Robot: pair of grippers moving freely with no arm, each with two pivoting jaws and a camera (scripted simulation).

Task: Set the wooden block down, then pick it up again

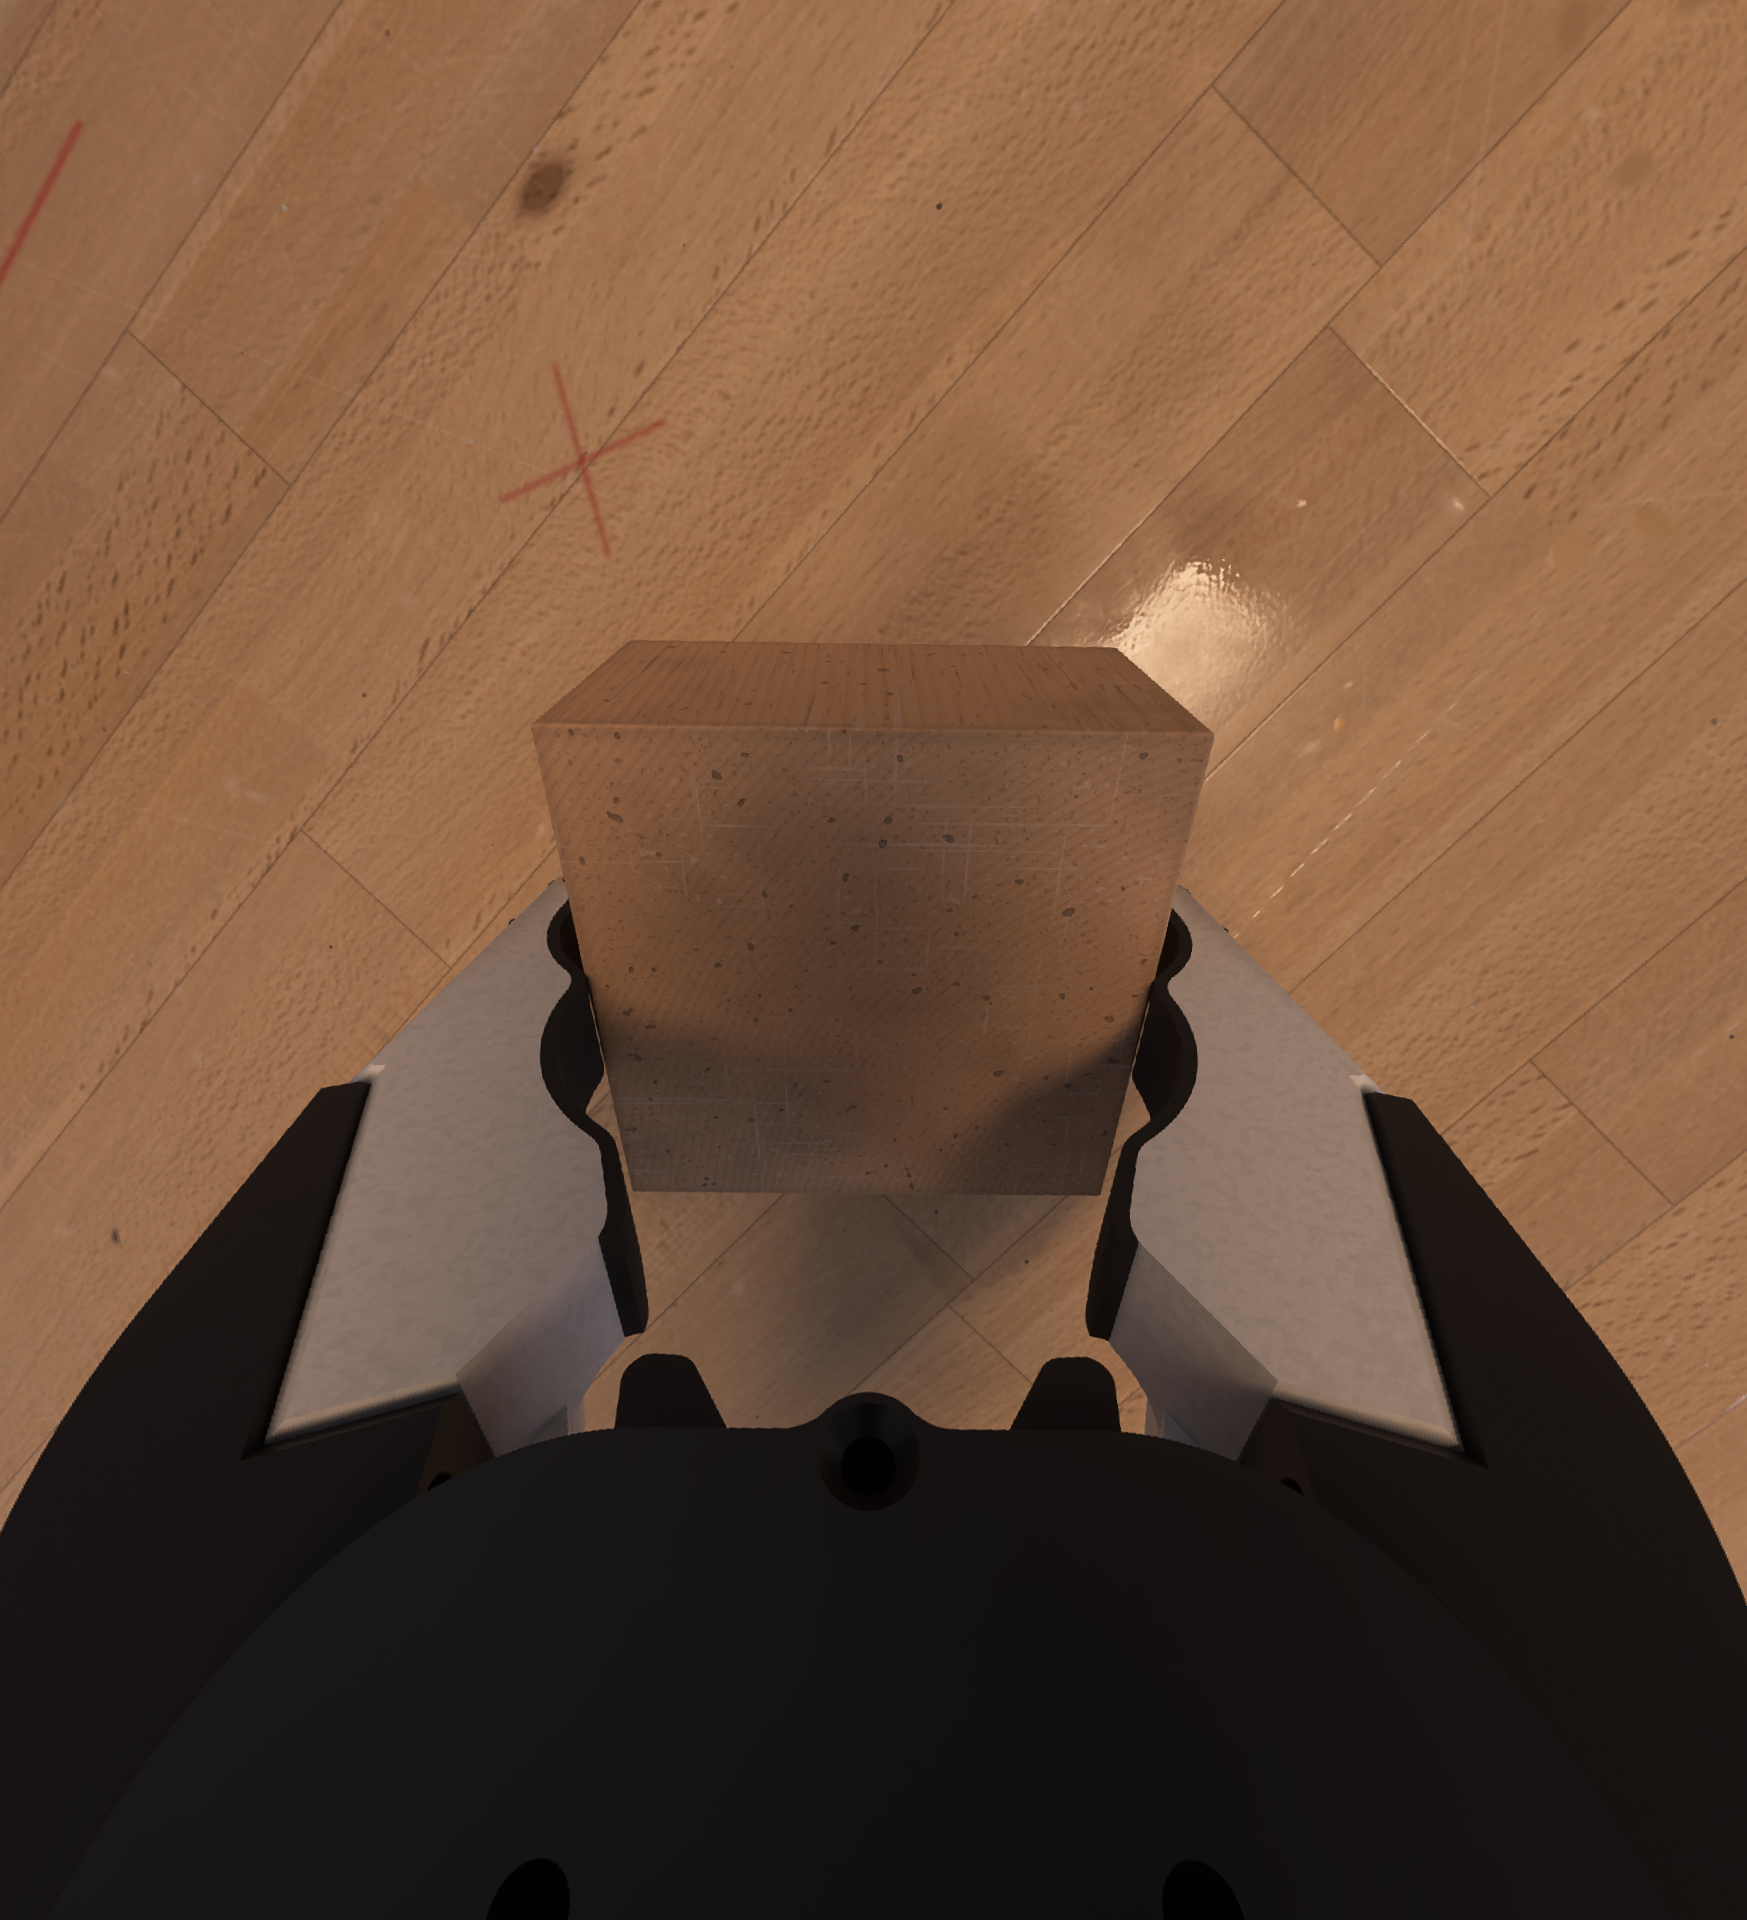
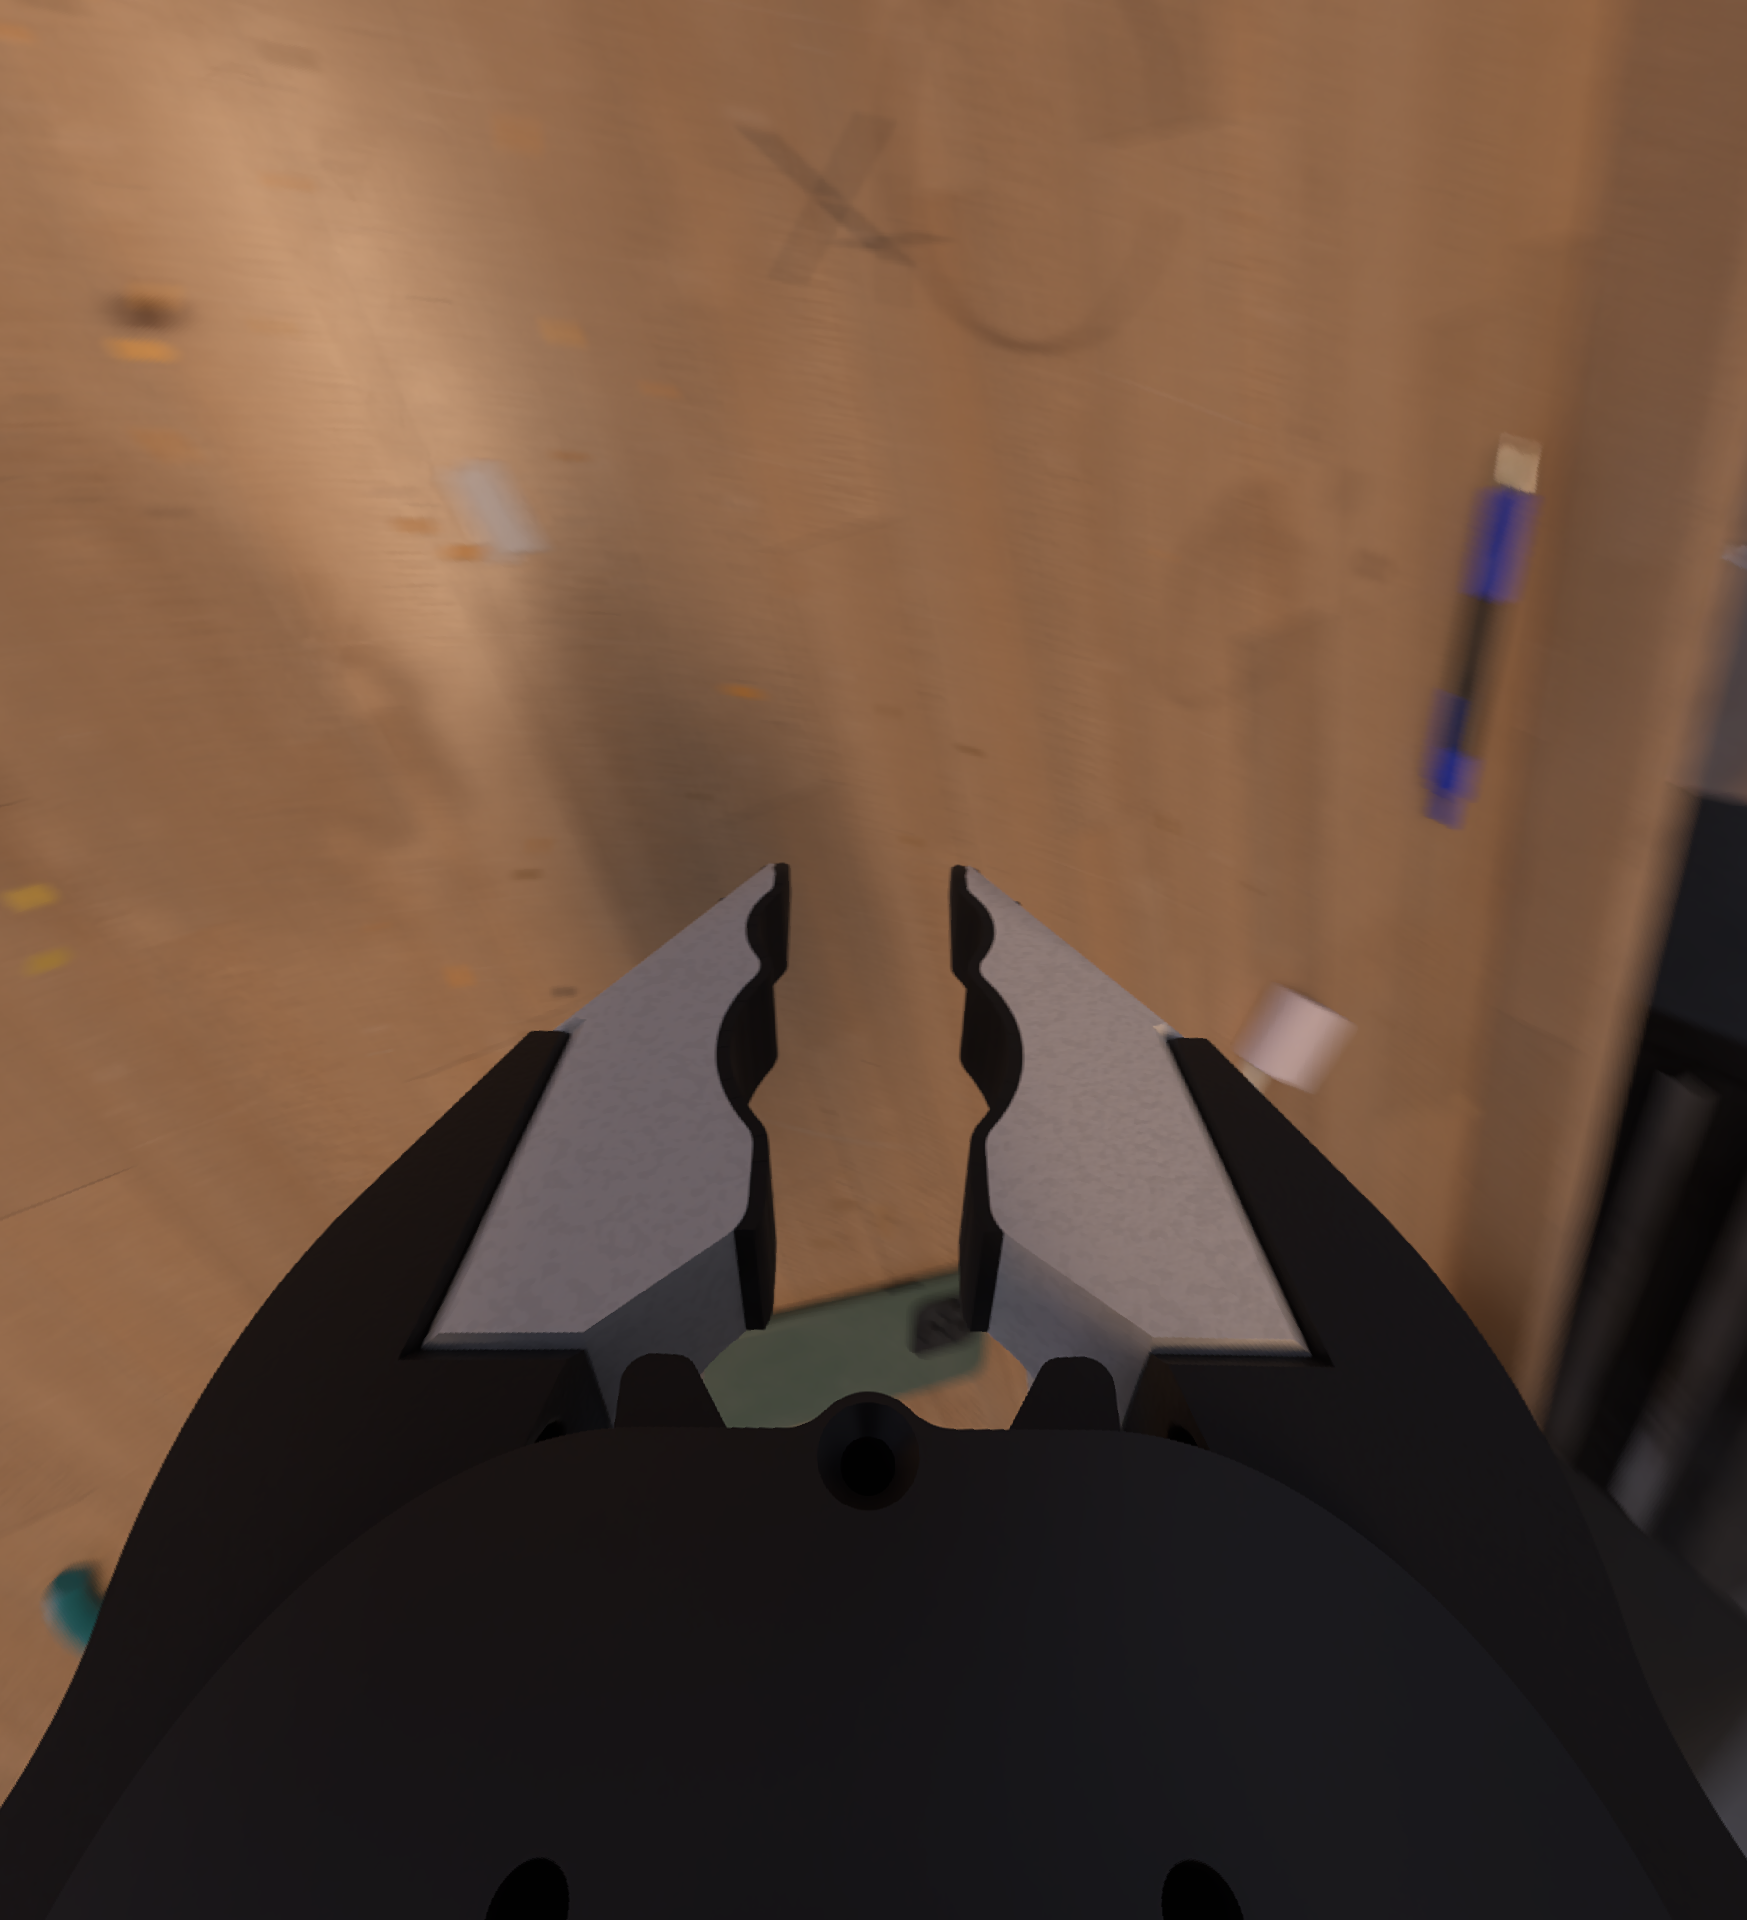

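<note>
Your wooden block [image 1: 864,935] sits clamped between the fingers of your left hand-held gripper [image 1: 867,935], which points steeply down at the plank-patterned bench [image 1: 1368,312]; a red cross mark [image 1: 583,460] lies far left of the block. Your right hand-held gripper [image 2: 869,914] holds nothing, its fingers parted by a narrow gap, over a blurred bench with a blue pen [image 2: 1482,634] far right and a small white cylinder [image 2: 1293,1051] just right.

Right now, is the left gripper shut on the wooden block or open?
Shut on it: the left gripper has both fingers pressed against the wooden block sides.
</note>
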